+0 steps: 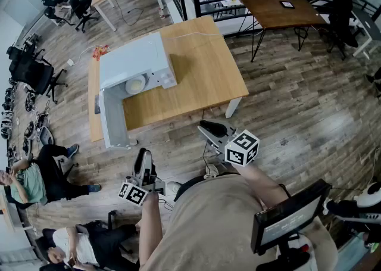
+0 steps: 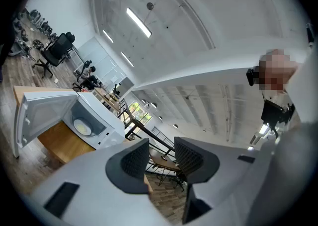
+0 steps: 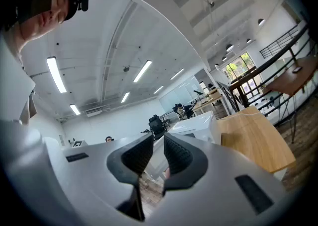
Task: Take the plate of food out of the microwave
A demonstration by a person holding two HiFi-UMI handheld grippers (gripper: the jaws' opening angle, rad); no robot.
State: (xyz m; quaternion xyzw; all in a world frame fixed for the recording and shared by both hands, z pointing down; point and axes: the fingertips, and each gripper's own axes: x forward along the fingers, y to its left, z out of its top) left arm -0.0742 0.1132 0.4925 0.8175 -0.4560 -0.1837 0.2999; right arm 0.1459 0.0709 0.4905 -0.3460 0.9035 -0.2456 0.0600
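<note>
While the person stands back from the microwave (image 1: 134,64), its door (image 1: 112,118) hangs wide open toward them. The plate of food (image 1: 136,85) sits inside the microwave's cavity. The microwave rests at the left end of a wooden surface (image 1: 202,67), with a bare stretch of wood to its right. The left claw (image 1: 143,158) is held level, well short of the microwave and just past the free end of the open door. Its jaws are spread wide with nothing between them. The right claw (image 1: 209,128) is held level to the right of the microwave door, near the surface's front edge. Its jaws are drawn almost together, only a slit left, gripping nothing. Neither claw touches the microwave or the plate.
</note>
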